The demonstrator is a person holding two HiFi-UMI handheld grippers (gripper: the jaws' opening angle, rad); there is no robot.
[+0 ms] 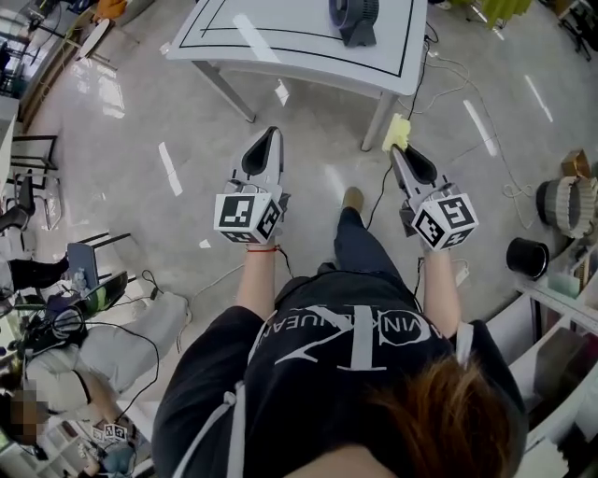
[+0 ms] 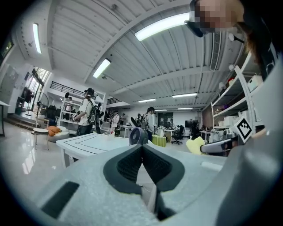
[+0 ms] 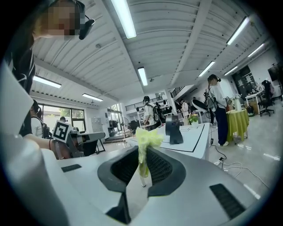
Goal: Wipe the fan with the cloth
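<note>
well ahead, the dark fan (image 1: pixel 354 19) is standing on the white table (image 1: pixel 280 47), inside its black outline and well apart from both grippers. the right gripper (image 1: pixel 398 149) is pinching the yellow-green cloth (image 1: pixel 397 131) between its jaws, while the left gripper (image 1: pixel 273 138) is hanging beside it over the glossy floor (image 1: pixel 308 163), its jaws pressing together on nothing.

glossy pale floor (image 1: pixel 308 168), white table (image 1: pixel 280 42), ceiling striplights (image 2: pixel 161 25)

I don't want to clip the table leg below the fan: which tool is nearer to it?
Right. The right tool, holding the yellow cloth, is close by that leg; the left tool is well off to its left.
</note>
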